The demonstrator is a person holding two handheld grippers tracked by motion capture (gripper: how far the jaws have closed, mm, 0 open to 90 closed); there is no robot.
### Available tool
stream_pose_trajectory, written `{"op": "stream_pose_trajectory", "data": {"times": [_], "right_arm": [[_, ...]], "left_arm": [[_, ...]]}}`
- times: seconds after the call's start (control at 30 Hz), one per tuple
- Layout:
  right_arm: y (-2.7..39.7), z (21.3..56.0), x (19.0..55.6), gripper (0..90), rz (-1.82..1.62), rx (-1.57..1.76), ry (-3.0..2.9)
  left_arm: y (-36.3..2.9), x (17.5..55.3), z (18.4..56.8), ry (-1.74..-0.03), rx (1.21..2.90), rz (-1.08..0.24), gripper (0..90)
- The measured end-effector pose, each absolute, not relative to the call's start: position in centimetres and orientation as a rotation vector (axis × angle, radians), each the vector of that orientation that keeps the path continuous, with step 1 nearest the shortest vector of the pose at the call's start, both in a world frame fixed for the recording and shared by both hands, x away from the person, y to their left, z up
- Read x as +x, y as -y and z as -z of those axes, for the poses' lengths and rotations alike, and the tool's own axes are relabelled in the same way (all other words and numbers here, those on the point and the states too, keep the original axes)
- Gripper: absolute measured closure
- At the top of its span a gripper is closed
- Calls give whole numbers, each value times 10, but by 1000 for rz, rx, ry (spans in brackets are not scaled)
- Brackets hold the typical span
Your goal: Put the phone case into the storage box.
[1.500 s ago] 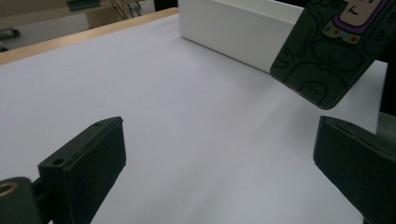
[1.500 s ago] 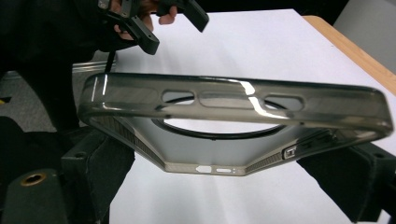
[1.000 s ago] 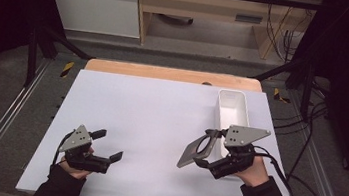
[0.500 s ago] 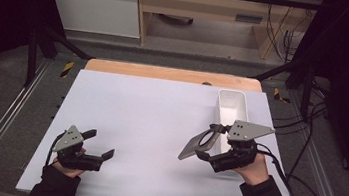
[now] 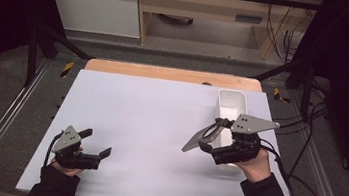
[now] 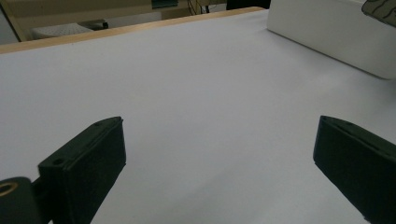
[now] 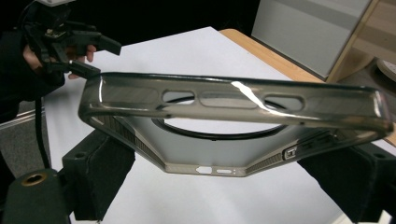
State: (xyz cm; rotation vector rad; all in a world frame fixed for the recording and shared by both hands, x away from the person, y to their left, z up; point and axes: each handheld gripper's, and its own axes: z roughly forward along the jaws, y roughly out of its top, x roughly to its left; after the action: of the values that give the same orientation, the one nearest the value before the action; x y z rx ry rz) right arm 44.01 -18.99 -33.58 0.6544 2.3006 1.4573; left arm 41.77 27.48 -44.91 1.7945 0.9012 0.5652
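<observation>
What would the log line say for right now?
right gripper: shut on phone case, held above table | left gripper: open, holds nothing | white bin: beside right gripper

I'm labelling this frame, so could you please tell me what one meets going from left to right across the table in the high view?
left gripper → phone case → right gripper, which grips it → white bin

Glossy translucent plastic phone case [image 7: 233, 121]
</observation>
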Motion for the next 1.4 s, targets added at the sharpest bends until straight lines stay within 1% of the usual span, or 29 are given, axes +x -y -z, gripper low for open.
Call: {"op": "stream_pose_trajectory", "data": {"times": [0.33, 1.07, 1.4], "right_arm": [[195, 324, 443, 122, -1425, 710, -2262], [207, 289, 457, 122, -1364, 828, -2155], [214, 277, 470, 122, -1324, 905, -2095]], "left_arm": [[-282, 423, 453, -933, 1773, -608, 18], [-283, 429, 455, -923, 1757, -610, 18], [-283, 429, 455, -913, 1760, -612, 18]]}}
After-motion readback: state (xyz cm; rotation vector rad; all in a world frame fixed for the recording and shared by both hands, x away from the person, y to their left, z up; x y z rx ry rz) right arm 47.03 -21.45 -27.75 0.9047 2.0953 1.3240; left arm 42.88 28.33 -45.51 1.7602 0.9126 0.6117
